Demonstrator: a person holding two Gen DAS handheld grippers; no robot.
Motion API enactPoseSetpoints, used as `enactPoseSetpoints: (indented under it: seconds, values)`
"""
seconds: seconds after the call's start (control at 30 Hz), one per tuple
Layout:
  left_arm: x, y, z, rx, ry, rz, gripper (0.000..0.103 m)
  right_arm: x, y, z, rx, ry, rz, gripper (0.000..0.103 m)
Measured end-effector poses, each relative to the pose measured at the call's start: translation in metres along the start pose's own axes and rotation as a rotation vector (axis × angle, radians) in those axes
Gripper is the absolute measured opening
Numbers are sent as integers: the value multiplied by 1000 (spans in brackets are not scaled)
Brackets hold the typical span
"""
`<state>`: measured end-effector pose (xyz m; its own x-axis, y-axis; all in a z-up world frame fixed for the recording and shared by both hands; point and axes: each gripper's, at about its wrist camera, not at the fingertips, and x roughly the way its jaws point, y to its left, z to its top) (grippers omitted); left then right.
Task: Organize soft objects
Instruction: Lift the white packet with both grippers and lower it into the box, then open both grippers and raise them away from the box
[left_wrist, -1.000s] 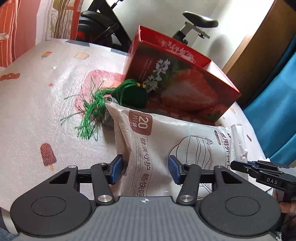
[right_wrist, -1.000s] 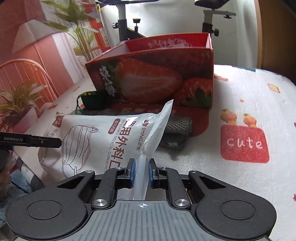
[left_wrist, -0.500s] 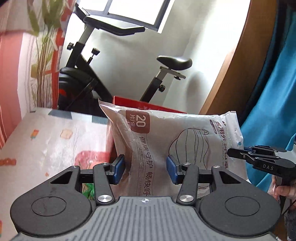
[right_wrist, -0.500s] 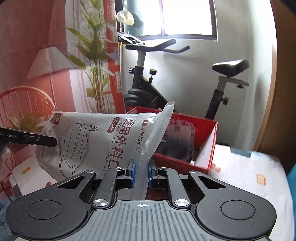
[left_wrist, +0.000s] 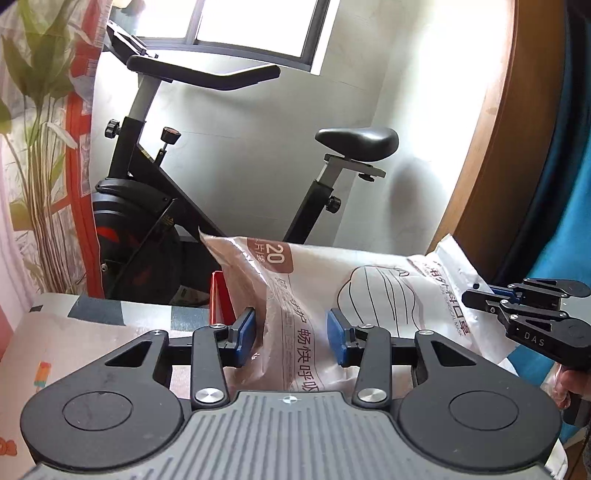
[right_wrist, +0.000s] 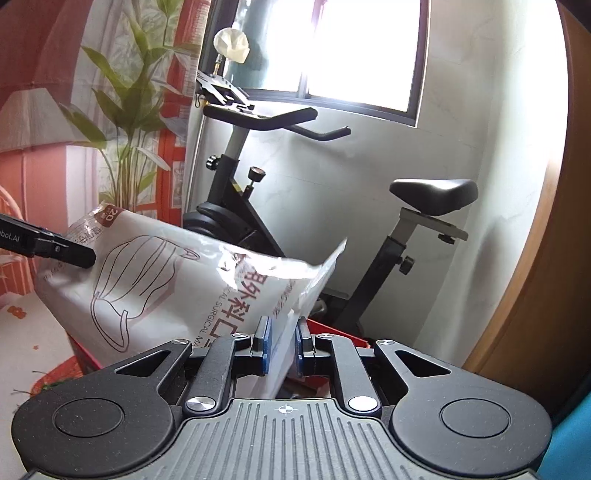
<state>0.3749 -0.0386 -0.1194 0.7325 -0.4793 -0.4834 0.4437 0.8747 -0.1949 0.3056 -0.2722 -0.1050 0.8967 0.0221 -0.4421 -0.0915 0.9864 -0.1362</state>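
The bag of surgical masks (left_wrist: 354, 295) hung in the air between the two grippers, lifted clear of the patterned table cover (left_wrist: 74, 343). The left gripper (left_wrist: 291, 338) had its blue pads (left_wrist: 245, 336) set fairly wide apart, one on each side of the bag's end marked "20"; the plastic bulged between them, and they appeared to be gripping it, though contact at the right-hand pad was hard to make out. The right gripper (right_wrist: 282, 349) stood narrow, its pads (right_wrist: 264, 345) pinching the flat sealed edge at the bag's other end. In the right wrist view the bag (right_wrist: 159, 284) sloped down from the left gripper's black tip (right_wrist: 70, 253) toward the right one, its loose corner sticking up.

Below and behind the bag sat the red box (right_wrist: 332, 330), only its rim and a strip of wall showing; the bag hid most of its opening, so what lay inside could not be told. In the left wrist view just a thin red edge of that box (left_wrist: 219, 295) showed beside the bag. An exercise bike (left_wrist: 221, 184) stood against the white wall beyond the table, under a bright window (right_wrist: 365, 51).
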Motion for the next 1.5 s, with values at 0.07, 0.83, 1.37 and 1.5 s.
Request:
enactPoseSetpoints:
  seconds: [0.07,0.83,1.37,1.5]
  values:
    - [20,0,6,6,14,1,44,22,-7,-1,-8,22,-16,9]
    - [148,-1,-23,238,377,53,52,150,9,-53,-145,433,24,11]
    - [40,-4,2,131,64,62,103,63,6,-15,113,198,34,87]
    - [11,-8,-7,100,14,91,103,34,11,-11,162,135,35,103]
